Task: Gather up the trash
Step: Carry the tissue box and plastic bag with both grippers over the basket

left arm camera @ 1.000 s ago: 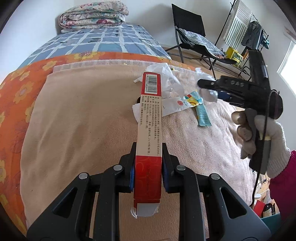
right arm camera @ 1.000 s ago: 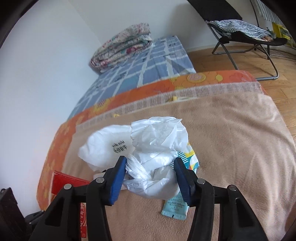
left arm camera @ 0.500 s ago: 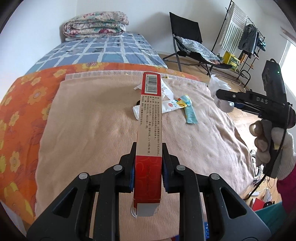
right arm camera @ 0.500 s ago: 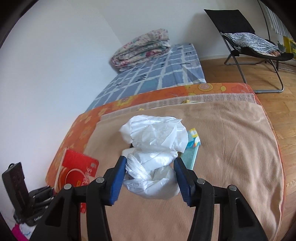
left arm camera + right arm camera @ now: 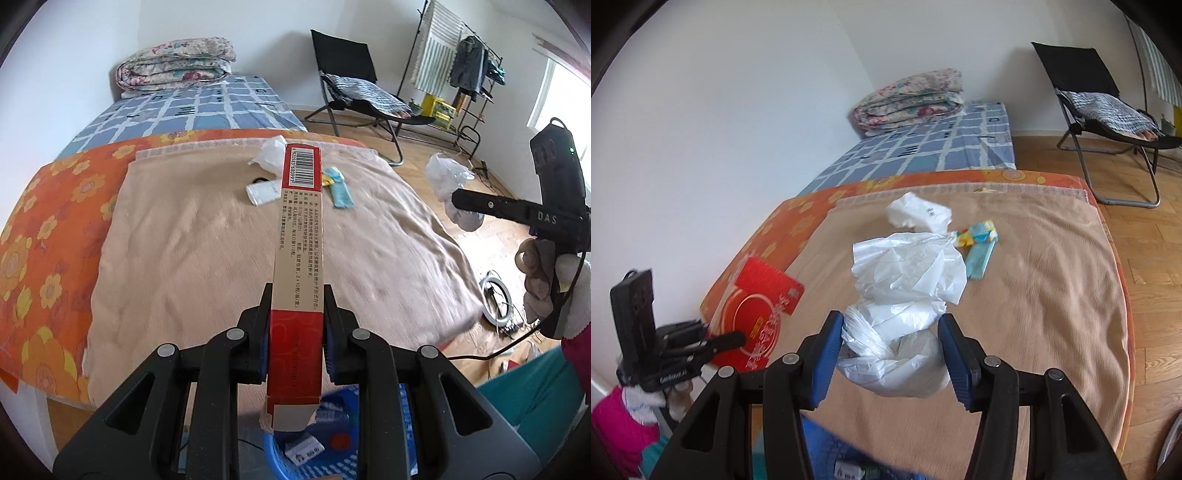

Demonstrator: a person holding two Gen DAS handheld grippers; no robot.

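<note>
Trash is gripped in both hands above the near edge of a bed covered by a tan blanket (image 5: pixel 207 251). Left gripper (image 5: pixel 295 325) is clenched on a long red and tan carton (image 5: pixel 299 236), which points out over the blanket. Right gripper (image 5: pixel 892 343) is clamped on a crumpled white plastic bag (image 5: pixel 905 295), held above the blanket's near end. Farther along the blanket lie a white wrapper (image 5: pixel 918 214) and, just beside it, a teal packet (image 5: pixel 979 254). Below the blanket's near edge, a blue basket (image 5: pixel 332 439) holds some scraps.
</note>
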